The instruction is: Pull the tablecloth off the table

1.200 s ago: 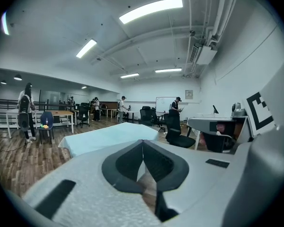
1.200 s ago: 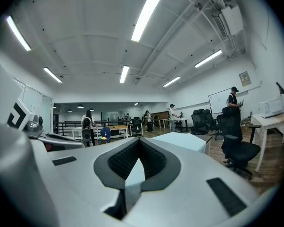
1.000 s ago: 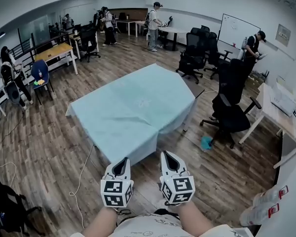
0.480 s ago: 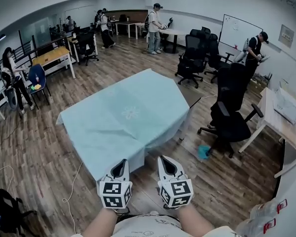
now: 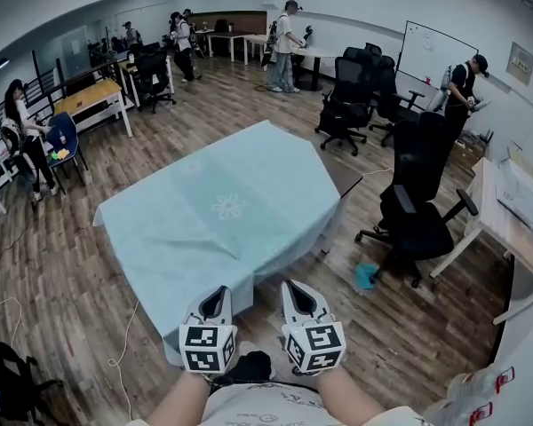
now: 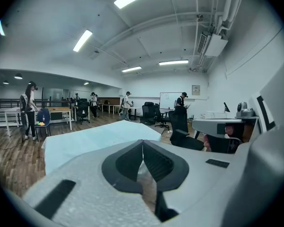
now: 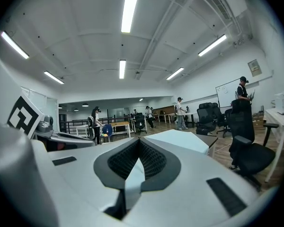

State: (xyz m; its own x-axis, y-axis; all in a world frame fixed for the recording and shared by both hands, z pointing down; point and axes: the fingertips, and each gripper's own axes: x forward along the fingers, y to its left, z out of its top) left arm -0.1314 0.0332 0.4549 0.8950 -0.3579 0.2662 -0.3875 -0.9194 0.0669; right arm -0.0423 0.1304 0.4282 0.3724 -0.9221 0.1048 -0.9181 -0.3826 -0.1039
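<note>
Being drawn nearer than a second ago, the tablecloth (image 5: 222, 211) is still mostly covering the table (image 5: 348, 177), so the pull is being judged barely begun. Its near hem is being clenched by the left gripper (image 5: 216, 293) and right gripper (image 5: 293, 288)

Person's rig: twin pale hand-held grippers and a light shirt

Left hand-held gripper (image 5: 217, 293) and right hand-held gripper (image 5: 291, 286) have whitish, wedge-shaped shells tapering to black-lined tips; behind each sits a white cube, the left cube (image 5: 208, 348) toward 7 o'clock and the right cube (image 5: 316, 346) toward 5 o'clock, both printed with black square markers; up close, the pads (image 7: 151, 159) are black and finely ribbed, with dark rectangular slots flanking them on the grey shell; a pale shirt (image 5: 266, 406) with faint print fills 6 o'clock.
</note>
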